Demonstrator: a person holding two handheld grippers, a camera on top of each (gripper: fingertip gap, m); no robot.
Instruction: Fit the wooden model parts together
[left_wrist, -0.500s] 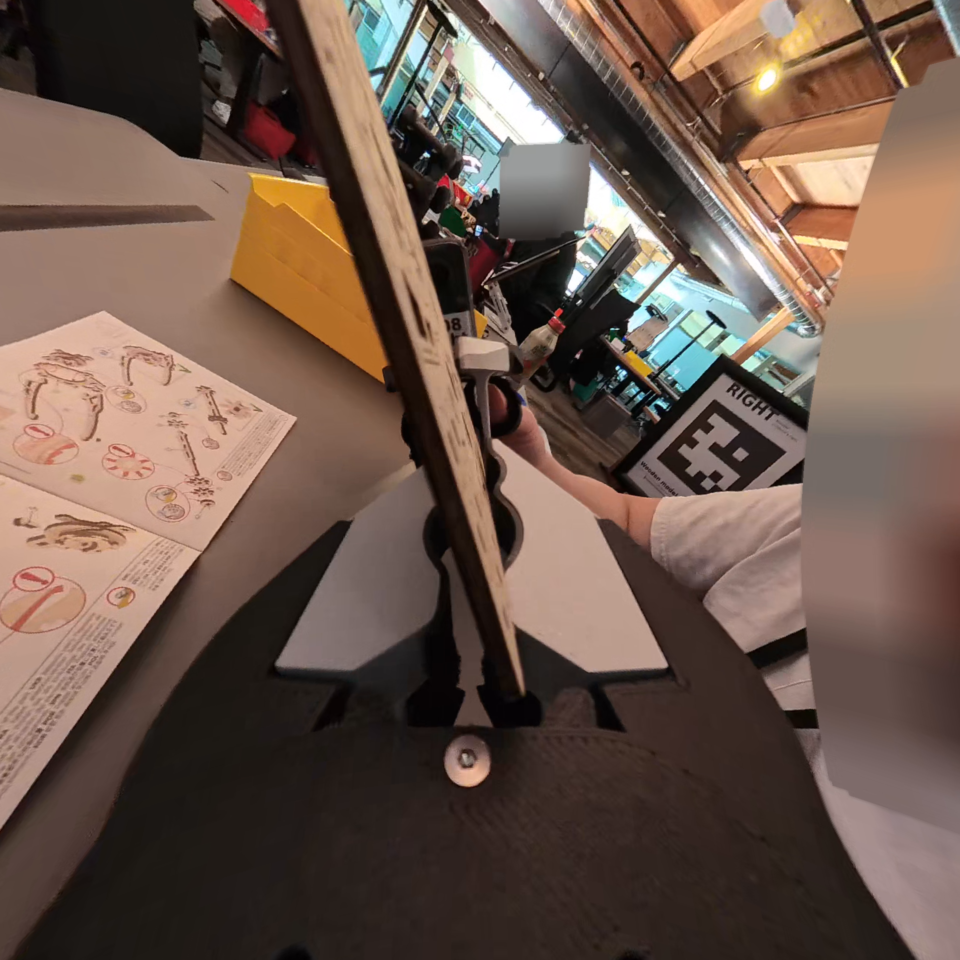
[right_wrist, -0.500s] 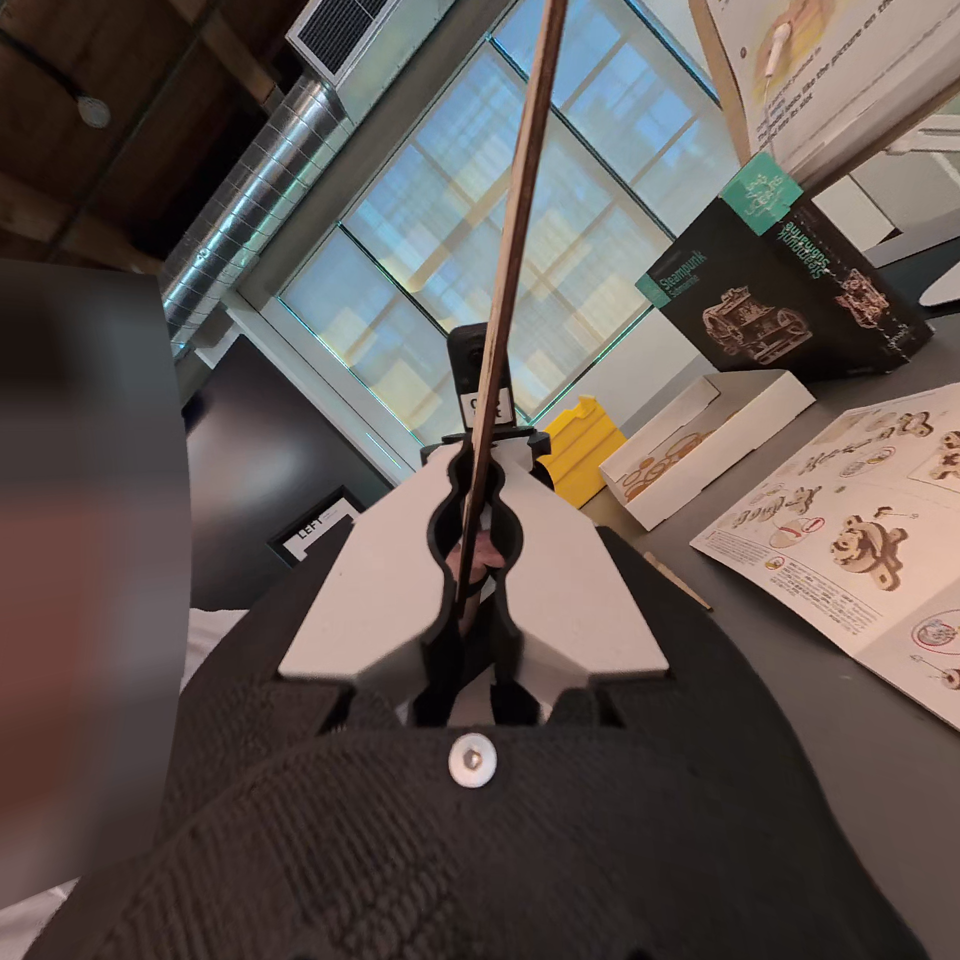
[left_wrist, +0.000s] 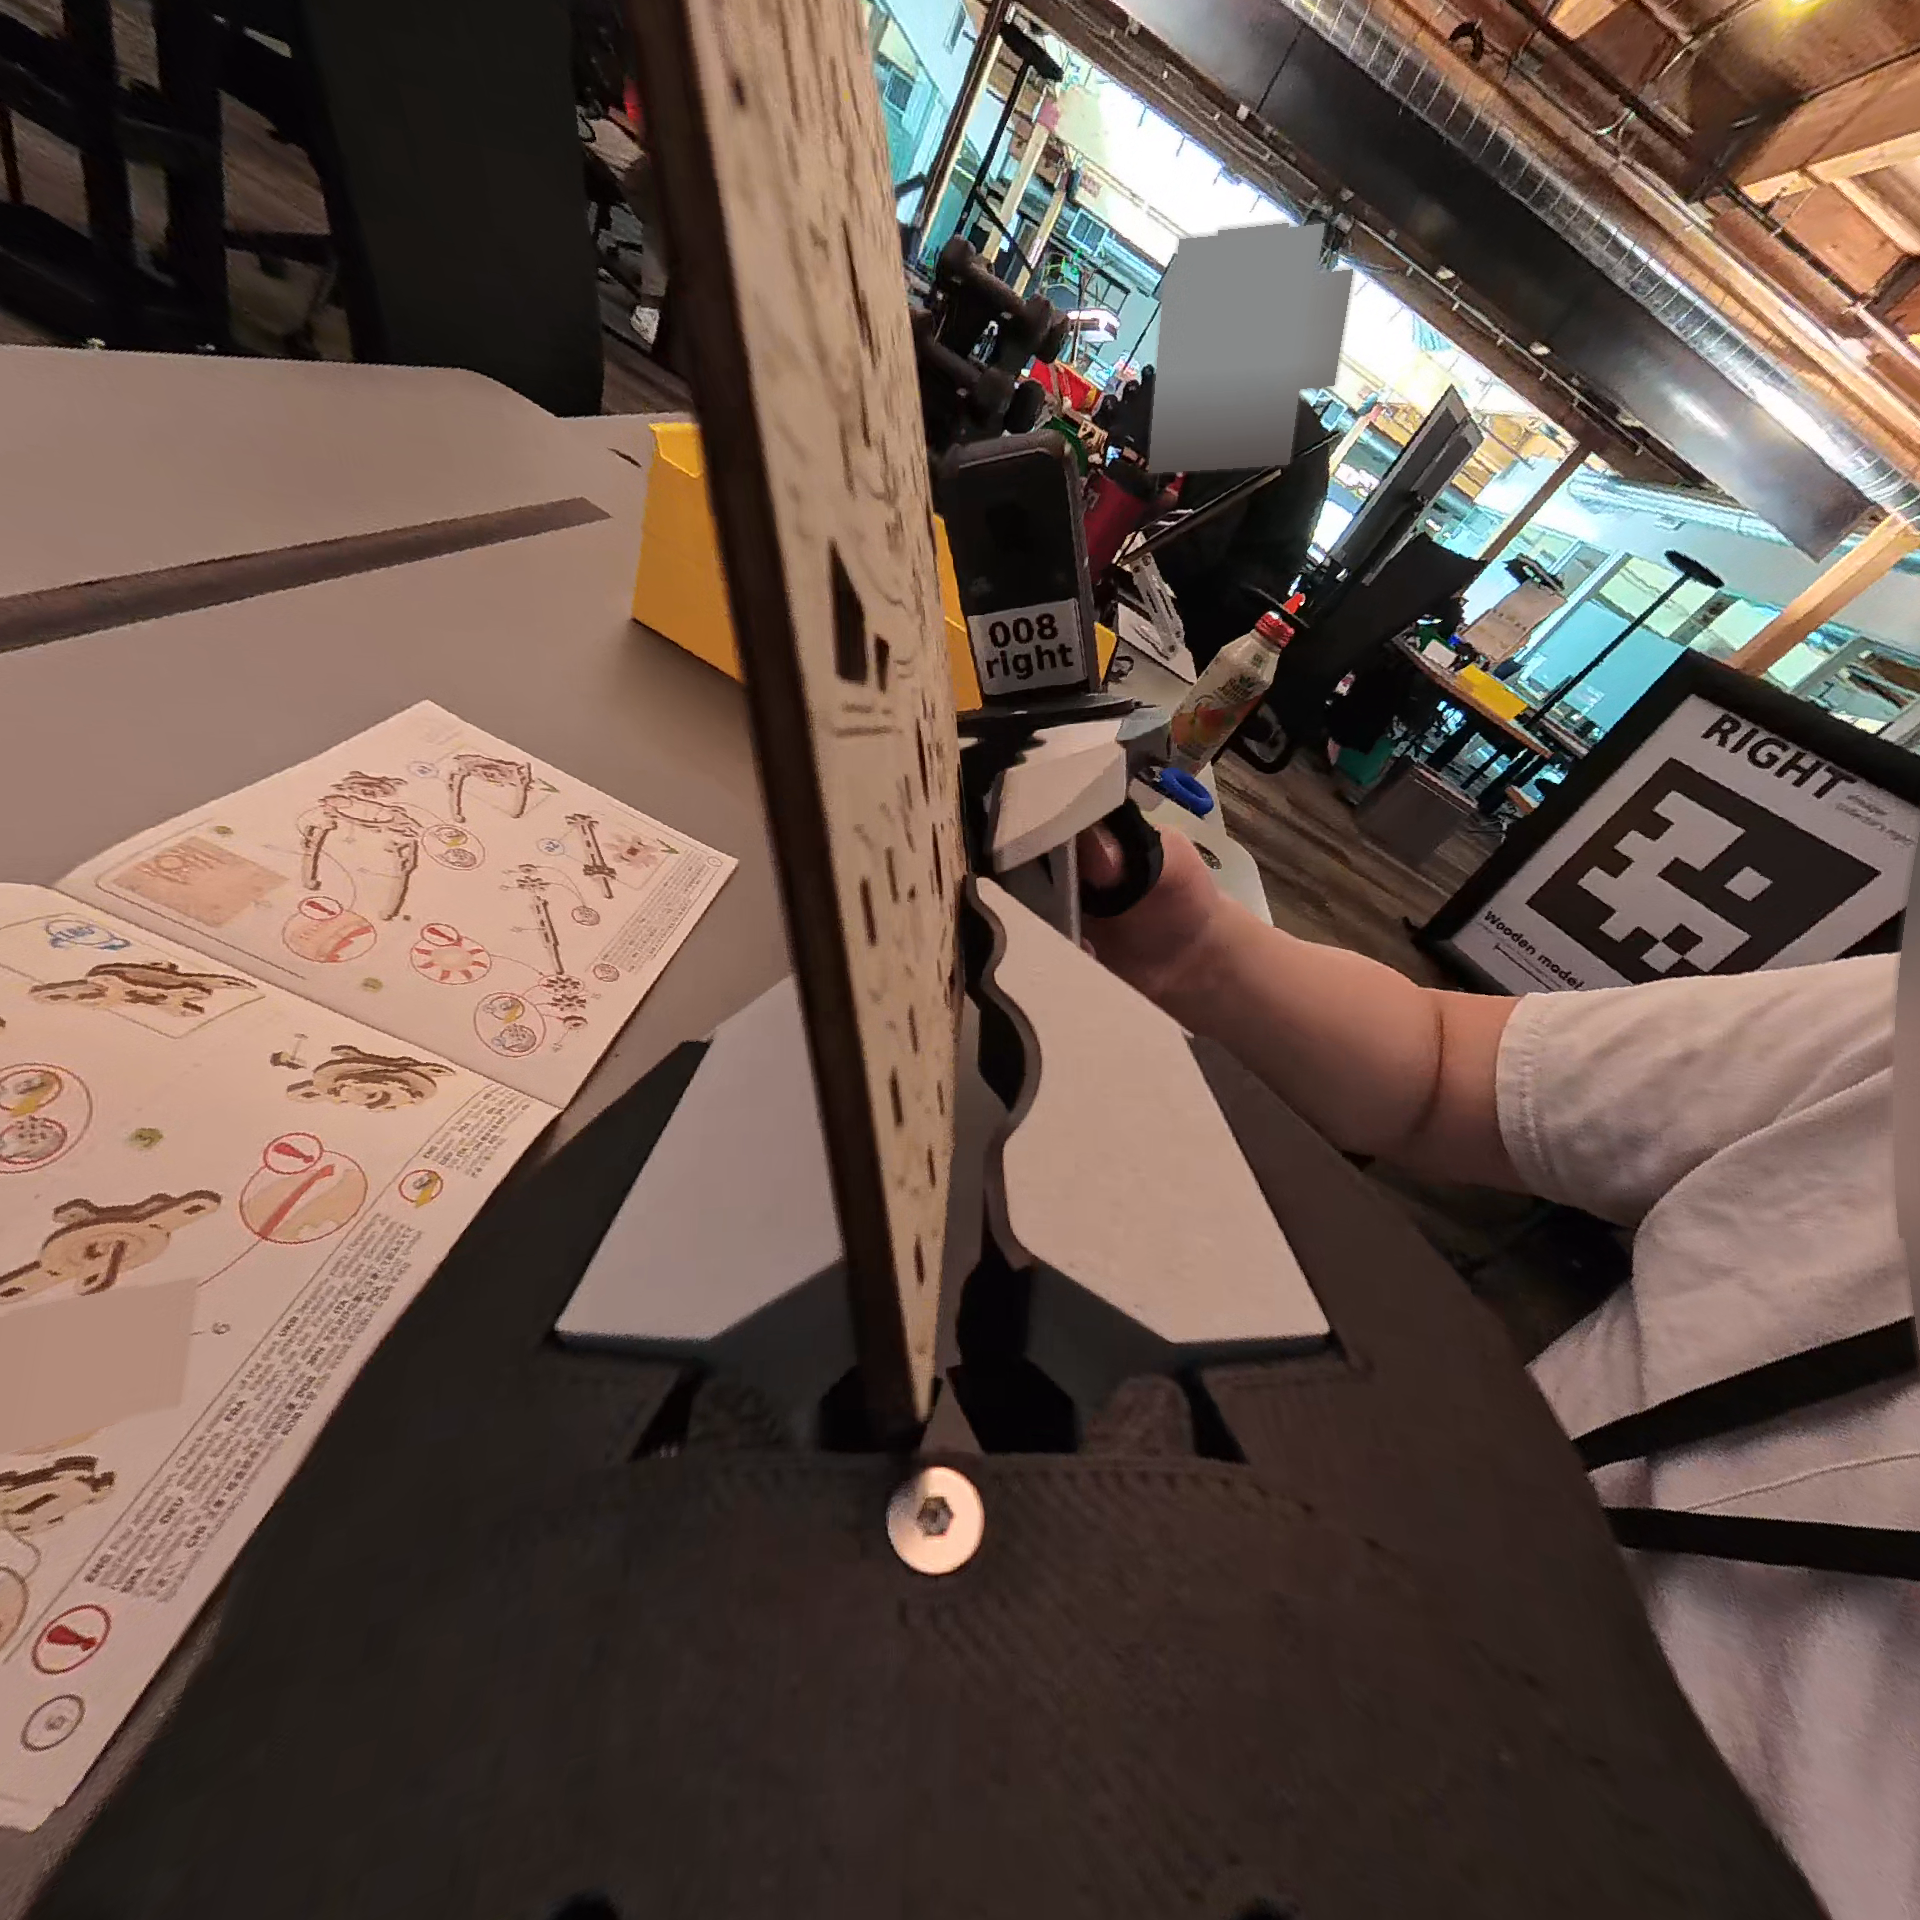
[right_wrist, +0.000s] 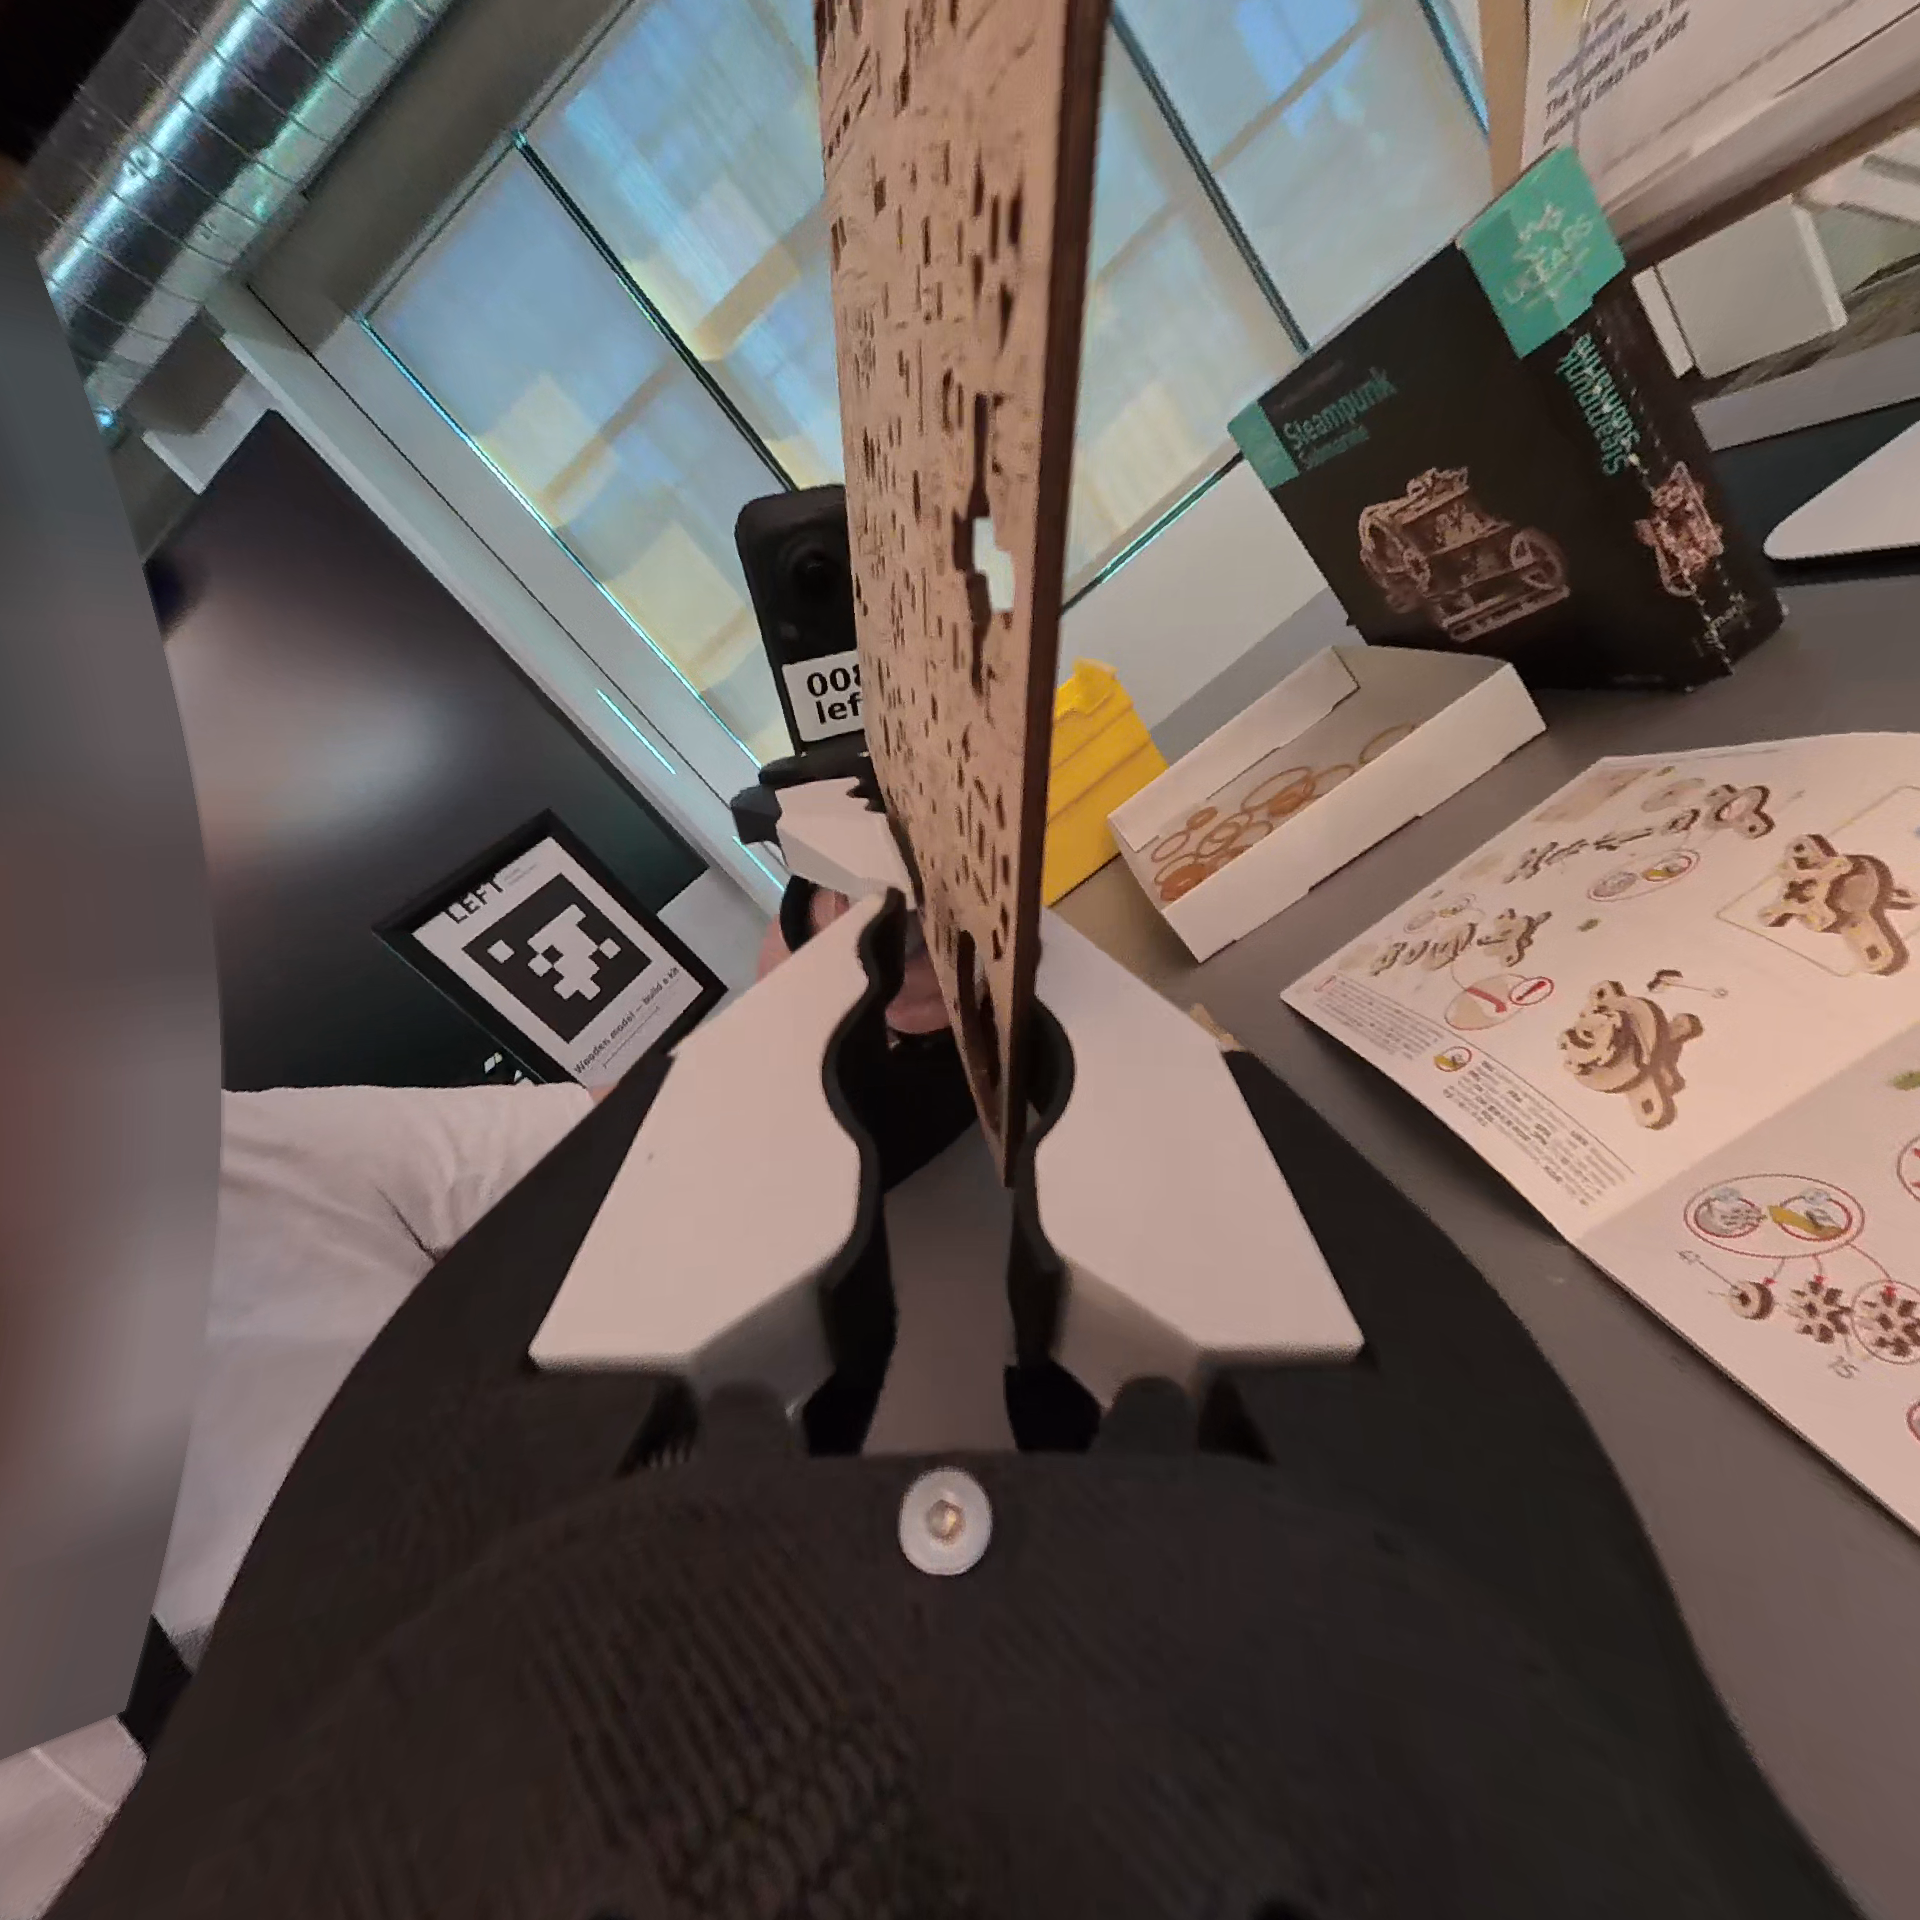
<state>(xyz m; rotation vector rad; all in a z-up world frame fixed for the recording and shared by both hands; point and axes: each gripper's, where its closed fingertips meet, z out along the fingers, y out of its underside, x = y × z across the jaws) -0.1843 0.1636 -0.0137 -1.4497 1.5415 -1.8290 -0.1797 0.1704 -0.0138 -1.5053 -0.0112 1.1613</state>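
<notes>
A thin wooden sheet of laser-cut model parts stands nearly edge-on between both grippers, above the table. My left gripper is shut on the sheet's lower edge; the sheet hides its left finger's tip. In the right wrist view the sheet rests against the inner side of the right finger. My right gripper is open, with a clear gap beside the sheet. Each gripper faces the other: the right one shows in the left wrist view, and the left one in the right wrist view.
An open instruction booklet lies on the grey table. A yellow bin, a white tray of wooden rings and a black kit box stand farther back. A person's arm holds the right gripper. My two grippers' fingertips are within a few centimetres of each other.
My right gripper's jaws have opened off the sheet. The sheet has turned and now shows more of its cut face in both views. The left gripper still holds it.
</notes>
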